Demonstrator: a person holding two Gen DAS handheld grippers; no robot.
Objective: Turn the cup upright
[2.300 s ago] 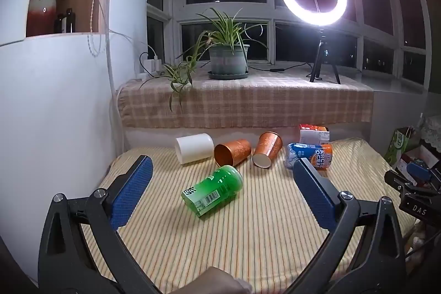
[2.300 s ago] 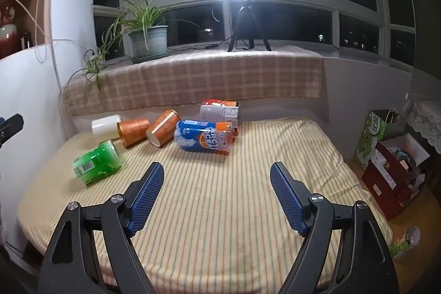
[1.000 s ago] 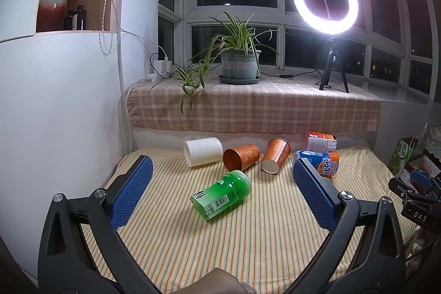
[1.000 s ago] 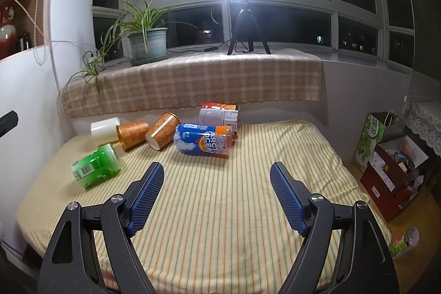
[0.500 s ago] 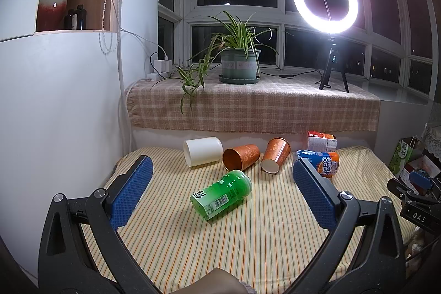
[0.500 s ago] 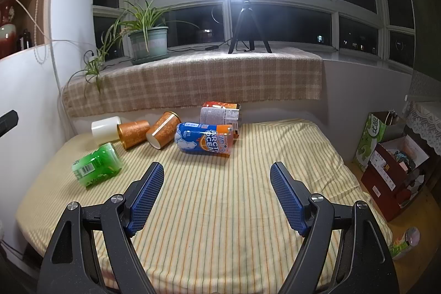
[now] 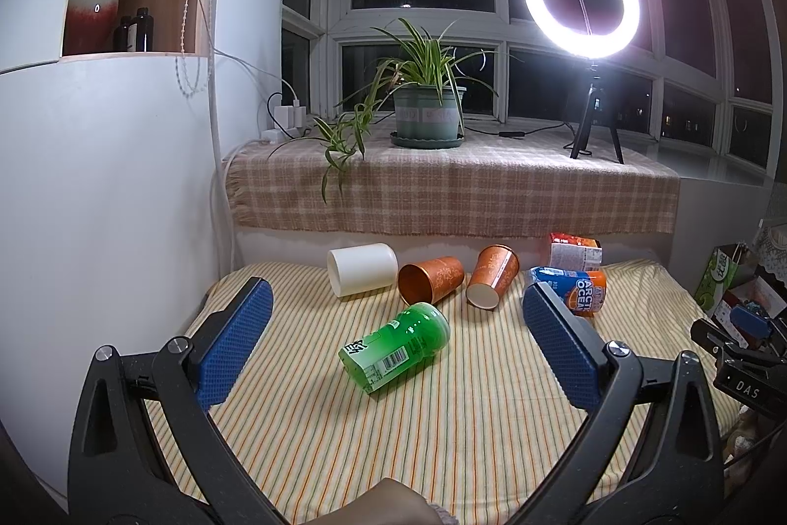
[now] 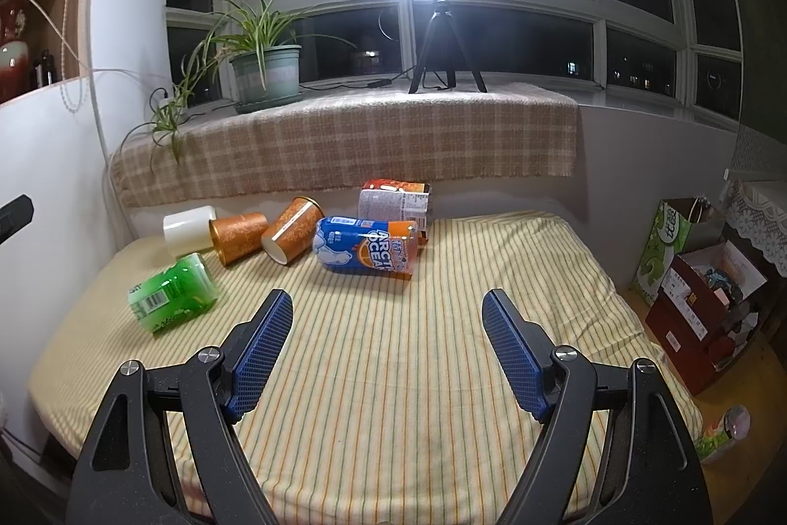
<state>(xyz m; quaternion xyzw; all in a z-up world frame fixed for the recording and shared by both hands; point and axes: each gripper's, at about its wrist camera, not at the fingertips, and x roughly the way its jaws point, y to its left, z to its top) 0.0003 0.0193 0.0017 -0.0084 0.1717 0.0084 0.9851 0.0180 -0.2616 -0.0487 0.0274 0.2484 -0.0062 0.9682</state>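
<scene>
Several cups lie on their sides on the striped table [image 7: 442, 426]. A green cup [image 7: 396, 347] [image 8: 172, 293] lies nearest. Behind it lie a white cup [image 7: 361, 268] [image 8: 189, 229], an orange cup [image 7: 432, 278] [image 8: 239, 237] with its mouth toward me, and a second orange cup [image 7: 493, 275] [image 8: 292, 235]. A blue and orange cup [image 7: 570, 290] [image 8: 366, 249] lies to the right. My left gripper [image 7: 396, 340] is open and empty, held short of the green cup. My right gripper [image 8: 386, 350] is open and empty above the table's middle.
A printed carton [image 7: 575, 252] [image 8: 395, 202] lies at the table's back. A checked ledge [image 7: 452, 190] behind holds a potted plant [image 7: 428, 111] and a ring light on a tripod [image 7: 583, 33]. A white cabinet [image 7: 98, 180] stands left. Boxes [image 8: 703, 289] sit on the floor at right.
Between 2.3 s and 1 s ago the left gripper drew back and tilted up a little. Since then both views are nearly still.
</scene>
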